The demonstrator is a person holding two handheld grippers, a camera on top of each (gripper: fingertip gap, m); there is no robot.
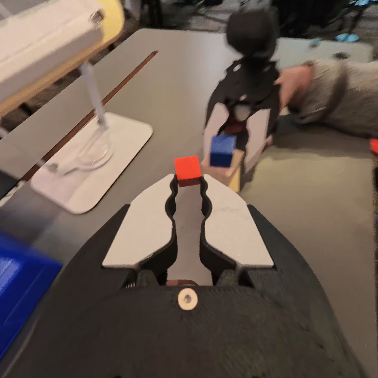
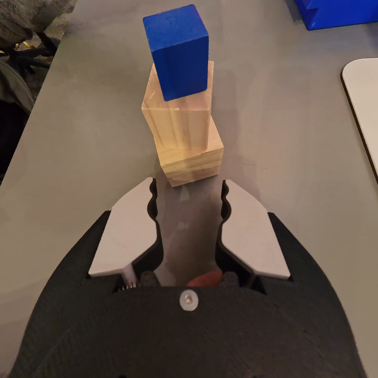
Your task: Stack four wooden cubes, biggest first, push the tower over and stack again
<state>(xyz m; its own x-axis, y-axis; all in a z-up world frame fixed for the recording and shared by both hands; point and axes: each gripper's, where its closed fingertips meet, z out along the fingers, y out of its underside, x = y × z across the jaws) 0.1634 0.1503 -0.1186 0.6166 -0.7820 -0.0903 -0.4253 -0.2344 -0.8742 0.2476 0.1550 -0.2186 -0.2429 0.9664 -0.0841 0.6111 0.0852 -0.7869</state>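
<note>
My left gripper (image 1: 187, 180) is shut on a small red cube (image 1: 187, 170) and holds it above the table, just left of the tower. The tower stands on the grey table: a large bare-wood cube (image 2: 193, 163) at the bottom, a smaller bare-wood cube (image 2: 178, 114) on it, and a blue cube (image 2: 178, 53) on top. In the left wrist view the blue cube (image 1: 222, 150) sits on a wood cube (image 1: 231, 173). My right gripper (image 2: 189, 183) is open and empty, just in front of the bottom cube; it also shows in the left wrist view (image 1: 237, 126), behind the tower.
A white stand base (image 1: 92, 163) with a clear post holds a white device (image 1: 47, 41) at the left; its edge shows in the right wrist view (image 2: 362, 106). A blue bin (image 1: 22, 286) sits near left, also seen from the right (image 2: 337, 14). A person's sleeve (image 1: 337, 96) lies at right. The grippers' ends are close to 15 cm from one another.
</note>
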